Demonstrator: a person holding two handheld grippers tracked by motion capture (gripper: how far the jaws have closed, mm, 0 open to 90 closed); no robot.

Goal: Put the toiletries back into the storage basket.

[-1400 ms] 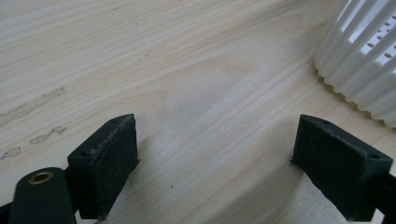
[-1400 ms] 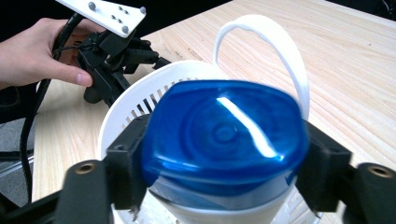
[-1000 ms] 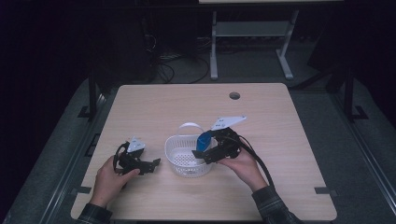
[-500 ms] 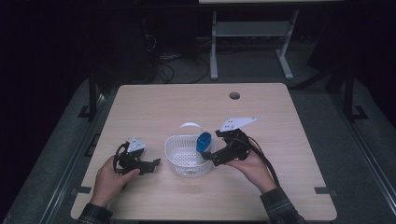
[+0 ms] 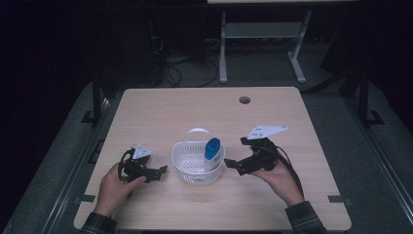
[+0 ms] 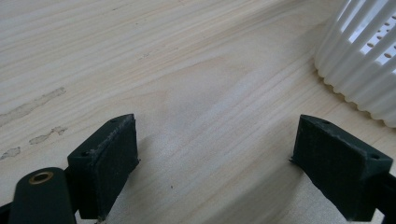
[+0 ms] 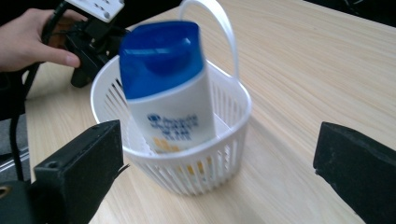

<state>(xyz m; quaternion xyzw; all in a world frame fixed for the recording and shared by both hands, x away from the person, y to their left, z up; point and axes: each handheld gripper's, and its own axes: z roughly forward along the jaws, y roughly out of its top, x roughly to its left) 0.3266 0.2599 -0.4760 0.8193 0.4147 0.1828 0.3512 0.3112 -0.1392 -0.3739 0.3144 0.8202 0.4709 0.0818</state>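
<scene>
So, starting at the left of the table (image 5: 160, 105), I am resting the left gripper (image 5: 155, 172) low on the wood, just beside the basket (image 5: 189, 170) but not touching it. In the left gripper view its jaws are standing wide apart with only bare wood between them, and the basket's ribbed wall (image 6: 362, 70) is sitting off to the upper right. It is gripping nothing.

Moving to the middle, the bottle (image 5: 212, 150) is standing inside the basket, tilted and leaning on the rim on the right side, blue cap up. In the right gripper view the bottle (image 7: 168, 98) is tipping toward me, its base down among the slats.

On the right, I am holding the right gripper (image 5: 233, 165) just beside the basket, clear of it, jaws spread wide and empty, pointing at the bottle.

I am judging the placing step as done: the bottle is in and I am letting go of it. Next I am thinking of lifting the right gripper away without clipping the rim, since the leaning bottle could topple; the handle (image 7: 219, 32) is standing upright if the basket needs carrying.
</scene>
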